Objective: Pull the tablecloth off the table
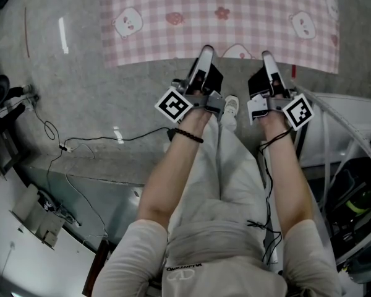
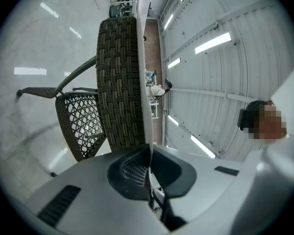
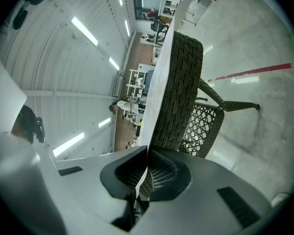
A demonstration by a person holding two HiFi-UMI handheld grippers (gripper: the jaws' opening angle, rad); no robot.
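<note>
A pink checked tablecloth [image 1: 222, 20] with cartoon animal prints covers the table at the top of the head view. Its near edge hangs toward me. My left gripper [image 1: 202, 59] and right gripper [image 1: 269, 60] both reach that edge, side by side, each shut on the cloth. In the left gripper view the cloth [image 2: 143, 58] shows edge-on as a thin white sheet that runs into the shut left gripper [image 2: 150, 155], against the dark wicker table rim [image 2: 117, 82]. The right gripper view shows the same: cloth [image 3: 159, 82], wicker rim [image 3: 182, 87], right gripper [image 3: 146, 163].
A wicker lattice chair [image 2: 81, 121] stands beside the table. Black cables [image 1: 80, 144] trail over the grey floor at the left. White metal frames and equipment [image 1: 343, 141] crowd the right. My shoe [image 1: 231, 106] shows between the arms.
</note>
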